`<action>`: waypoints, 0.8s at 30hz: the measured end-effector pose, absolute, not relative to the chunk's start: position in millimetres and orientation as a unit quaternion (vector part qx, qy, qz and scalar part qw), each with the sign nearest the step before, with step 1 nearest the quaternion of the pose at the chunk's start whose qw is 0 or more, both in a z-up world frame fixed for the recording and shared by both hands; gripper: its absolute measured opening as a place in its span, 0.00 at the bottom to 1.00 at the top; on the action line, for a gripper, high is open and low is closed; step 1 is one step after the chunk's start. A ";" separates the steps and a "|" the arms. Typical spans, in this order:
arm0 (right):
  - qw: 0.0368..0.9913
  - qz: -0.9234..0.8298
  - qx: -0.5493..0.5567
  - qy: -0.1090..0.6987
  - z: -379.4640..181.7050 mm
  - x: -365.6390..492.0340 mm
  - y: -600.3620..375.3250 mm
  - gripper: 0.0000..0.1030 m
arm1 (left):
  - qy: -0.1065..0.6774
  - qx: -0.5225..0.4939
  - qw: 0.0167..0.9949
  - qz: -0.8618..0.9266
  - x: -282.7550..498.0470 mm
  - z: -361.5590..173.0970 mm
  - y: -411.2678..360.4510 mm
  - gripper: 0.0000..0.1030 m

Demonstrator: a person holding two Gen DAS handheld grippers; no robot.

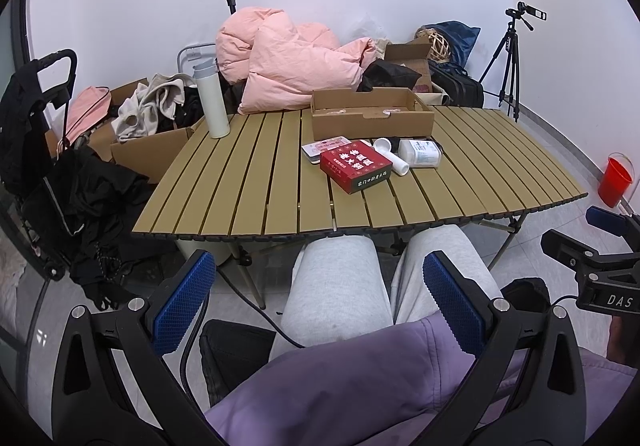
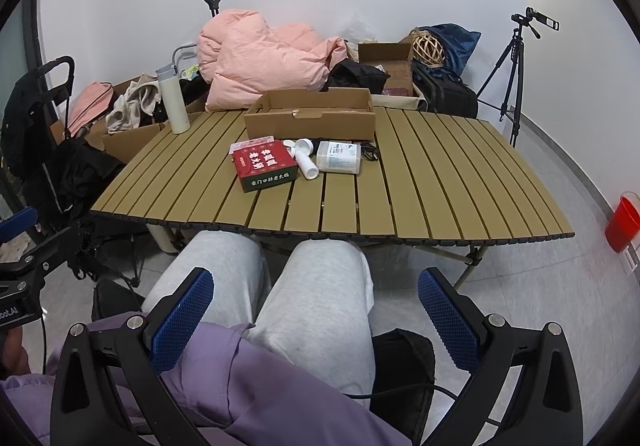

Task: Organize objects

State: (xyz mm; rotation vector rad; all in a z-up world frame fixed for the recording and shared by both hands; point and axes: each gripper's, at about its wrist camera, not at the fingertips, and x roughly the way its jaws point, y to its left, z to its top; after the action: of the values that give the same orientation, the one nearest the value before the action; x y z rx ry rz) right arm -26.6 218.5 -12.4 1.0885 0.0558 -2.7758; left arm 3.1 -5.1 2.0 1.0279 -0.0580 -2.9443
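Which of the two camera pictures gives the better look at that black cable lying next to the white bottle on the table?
The right wrist view. There the black cable lies in plain sight beside the lying white bottle. In the left wrist view the bottle hides nearly all of it; only a dark bit shows at its far end.

Ahead of my left tool (image 1: pixel 320 302) I count one slatted bench (image 1: pixel 256 182). On it, beyond the tool: one open cardboard box (image 1: pixel 372 114), one red carton (image 1: pixel 355 165), one flat white packet (image 1: pixel 320 150) tucked under that carton, one white handheld fan (image 1: pixel 394 156), one white plastic jar (image 1: pixel 420 153) lying on its side, and one white flask (image 1: pixel 211 102) off to the far left. I see two tools in all, mine and the right tool (image 2: pixel 316 314). Far right of both: one tripod (image 1: pixel 508 66), one red bucket (image 1: pixel 616 180).
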 end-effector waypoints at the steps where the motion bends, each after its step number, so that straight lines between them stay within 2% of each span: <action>1: 0.079 -0.928 0.365 0.017 -12.9 -26.7 219.3 1.00 | -0.019 0.329 0.011 -0.944 3.7 1.7 -5.2 1.00; 18: 0.082 -0.927 0.365 0.017 -14.9 -28.2 220.6 1.00 | -0.018 0.332 0.011 -0.943 1.0 -1.2 -7.2 1.00; 24: 0.089 -0.926 0.367 0.024 -32.4 -60.1 217.9 1.00 | -0.017 0.370 0.003 -0.929 -59.8 -23.4 -23.5 1.00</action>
State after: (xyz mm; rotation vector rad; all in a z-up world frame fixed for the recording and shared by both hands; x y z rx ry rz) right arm -60.1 217.9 -32.4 1.0921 0.0720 -2.7534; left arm -59.8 -23.5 -23.4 1.1613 -0.0535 -2.9114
